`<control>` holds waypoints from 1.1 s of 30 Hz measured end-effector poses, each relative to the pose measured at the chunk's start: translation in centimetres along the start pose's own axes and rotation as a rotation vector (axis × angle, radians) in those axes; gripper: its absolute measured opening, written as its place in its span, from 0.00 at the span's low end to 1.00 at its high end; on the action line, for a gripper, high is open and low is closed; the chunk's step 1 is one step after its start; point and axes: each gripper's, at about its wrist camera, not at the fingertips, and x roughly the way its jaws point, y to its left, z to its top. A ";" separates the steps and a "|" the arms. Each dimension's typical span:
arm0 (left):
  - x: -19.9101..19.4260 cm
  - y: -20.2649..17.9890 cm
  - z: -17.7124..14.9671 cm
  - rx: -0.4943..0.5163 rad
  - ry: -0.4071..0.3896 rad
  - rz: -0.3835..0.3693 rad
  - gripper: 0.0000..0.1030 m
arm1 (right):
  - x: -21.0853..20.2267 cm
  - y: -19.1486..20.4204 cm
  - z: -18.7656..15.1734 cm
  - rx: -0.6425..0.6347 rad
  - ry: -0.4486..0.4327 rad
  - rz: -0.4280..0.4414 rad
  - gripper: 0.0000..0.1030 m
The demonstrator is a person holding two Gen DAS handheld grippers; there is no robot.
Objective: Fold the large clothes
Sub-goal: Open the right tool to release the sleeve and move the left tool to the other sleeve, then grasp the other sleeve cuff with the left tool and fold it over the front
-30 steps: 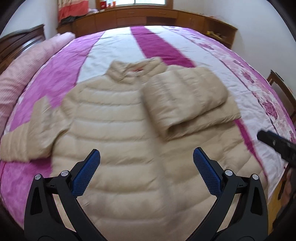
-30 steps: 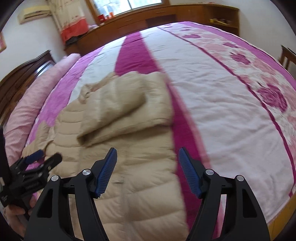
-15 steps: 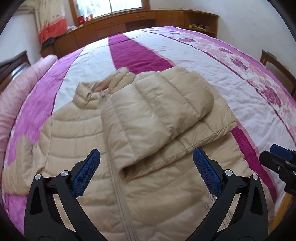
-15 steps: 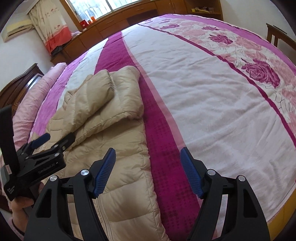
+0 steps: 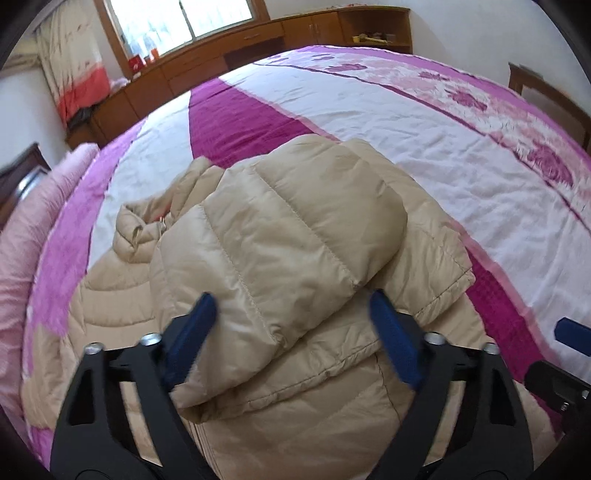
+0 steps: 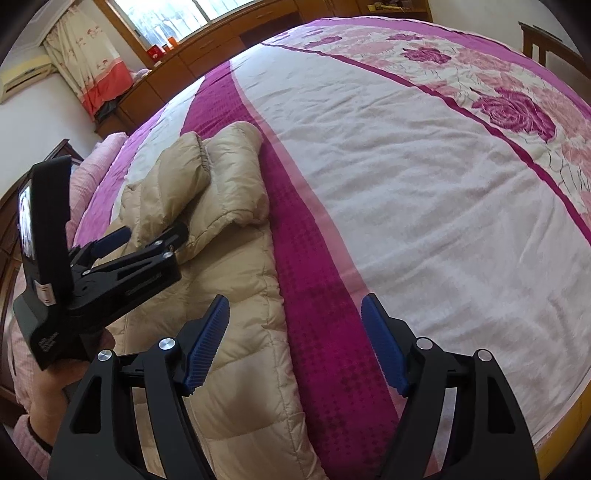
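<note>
The left gripper (image 5: pixel 291 343) stood wide open, its blue pads either side of the folded sleeve (image 5: pixel 280 254) of the beige puffer jacket (image 5: pixel 325 417). The right gripper (image 6: pixel 295 343) also gaped wide, over the jacket's edge on the pink-and-white quilt (image 6: pixel 424 192).

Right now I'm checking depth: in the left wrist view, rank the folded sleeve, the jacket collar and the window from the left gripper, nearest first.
From the left gripper:
1. Folded sleeve, between its open fingers.
2. Jacket collar, beyond, to the left.
3. Window, far wall, top.
</note>
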 end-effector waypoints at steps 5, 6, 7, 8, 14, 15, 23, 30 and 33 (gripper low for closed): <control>0.0 1.2 0.1 -0.064 0.026 -0.075 0.25 | 0.1 -0.3 -0.2 0.008 0.003 0.006 0.71; -0.4 1.7 0.2 -0.082 0.026 -0.094 0.15 | 0.0 -0.3 -0.3 0.009 0.003 0.008 0.71; -0.8 2.2 0.3 -0.096 0.022 -0.108 0.10 | 0.0 -0.3 -0.2 0.010 0.003 0.010 0.71; -1.0 2.5 0.3 -0.109 0.018 -0.119 0.10 | 0.0 -0.2 -0.3 0.011 0.001 0.013 0.71; -4.7 8.1 0.4 -0.320 -0.038 -0.232 0.07 | -0.9 0.3 -0.1 0.010 -0.037 0.025 0.71; -5.6 9.6 0.1 -0.363 -0.057 -0.243 0.07 | -0.9 0.5 -0.1 0.005 -0.039 0.027 0.71; -6.9 16.9 -3.7 -0.529 -0.081 -0.173 0.06 | -1.2 2.4 0.0 -0.037 -0.041 0.041 0.71; -3.0 20.7 -9.2 -0.637 0.042 -0.102 0.06 | -0.8 3.5 -0.3 -0.057 -0.032 0.037 0.71; -1.5 21.7 -11.2 -0.688 0.088 -0.104 0.07 | -0.6 3.9 -0.5 -0.065 -0.027 0.026 0.71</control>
